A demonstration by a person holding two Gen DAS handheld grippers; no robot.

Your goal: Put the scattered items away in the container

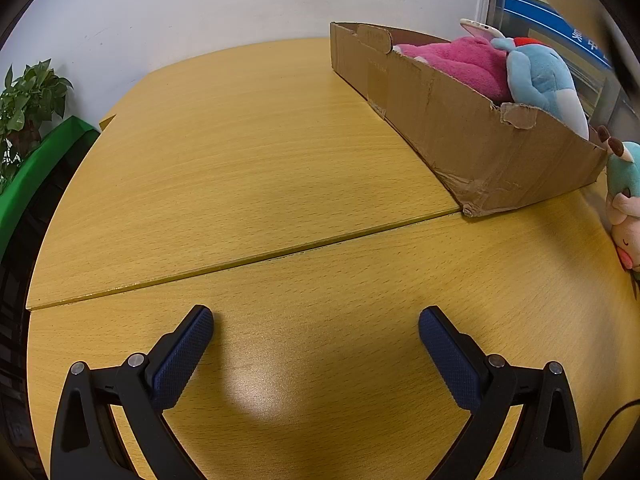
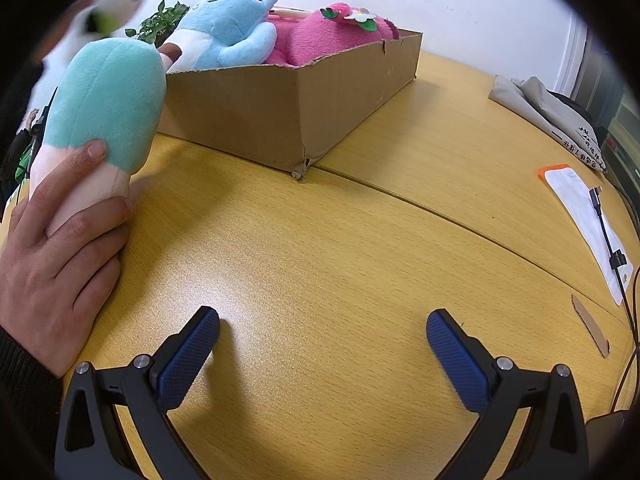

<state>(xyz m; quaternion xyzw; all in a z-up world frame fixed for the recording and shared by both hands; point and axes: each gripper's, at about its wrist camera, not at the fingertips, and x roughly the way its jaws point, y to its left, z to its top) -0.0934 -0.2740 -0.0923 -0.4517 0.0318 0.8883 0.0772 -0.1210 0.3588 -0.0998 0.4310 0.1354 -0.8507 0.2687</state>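
Note:
A shallow cardboard box [image 1: 472, 120] [image 2: 256, 112] sits on the yellow wooden table and holds a pink plush [image 1: 460, 64] [image 2: 332, 40] and a light blue plush [image 1: 540, 76] [image 2: 228, 32]. A teal and pale pink plush [image 2: 104, 120] [image 1: 624, 200] stands on the table beside the box, and a person's bare hand [image 2: 60, 248] grips its lower part. My left gripper [image 1: 316, 320] hovers open over bare table, well short of the box. Likewise my right gripper [image 2: 322, 324] is open with nothing between its fingers, to the right of the hand.
A potted plant [image 1: 28, 100] and a green edge [image 1: 36, 176] lie off the table's left. In the right wrist view a grey cloth bag [image 2: 552, 116], an orange-edged white packet [image 2: 588, 216] with a cable [image 2: 608, 240], and a cardboard scrap [image 2: 590, 324] occupy the right side.

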